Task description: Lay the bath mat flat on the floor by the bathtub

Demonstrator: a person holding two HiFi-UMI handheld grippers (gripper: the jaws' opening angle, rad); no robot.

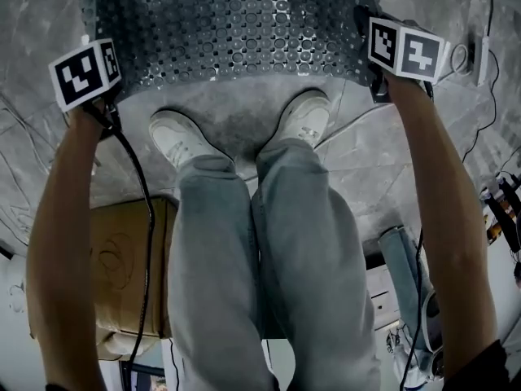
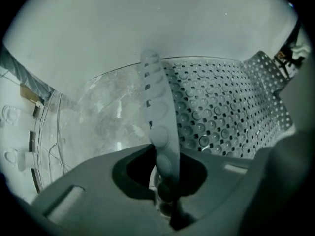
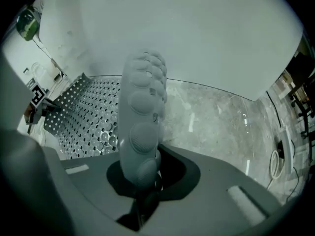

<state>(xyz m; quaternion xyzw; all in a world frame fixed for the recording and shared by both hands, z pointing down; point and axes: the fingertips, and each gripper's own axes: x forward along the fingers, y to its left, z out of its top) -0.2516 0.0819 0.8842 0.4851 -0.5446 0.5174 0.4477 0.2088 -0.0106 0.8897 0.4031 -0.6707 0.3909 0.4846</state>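
**At both claws: mat corners clamped, mat not yet released**

Between the jaws of the left gripper [image 2: 165,183] a folded strip of the bath mat [image 2: 221,112] is pinched. The jaws are closed on it, with no gap seen. The right gripper [image 3: 142,186] reads the same: its jaws are clamped on a bunched corner, with the suction cups turned toward the camera.

Done, as judged:
- The mat is unrolled and spread ahead of the claws, with its width stretched between them.
- The sheet beyond the claws appears to be lying on the marble floor [image 1: 244,112].
- The far edge is placed near the white curved wall ahead of the claws, taken to be the bathtub [image 2: 147,23]. Whether they touch cannot be told.
- Both claws are pointed down, close over the floor.

Left to do:
- The near edge is held off the floor. In each gripper view the opposite corner is seen curling up toward the other claw.
- The edge is to be lowered until flat, then both grips are to be opened.
- The folded corners may need smoothing once freed, since they are bunched inside the jaws.

The landing strip directly under the claws is bare marble. The shoes [image 1: 183,137] are set just behind the claws, off the mat.
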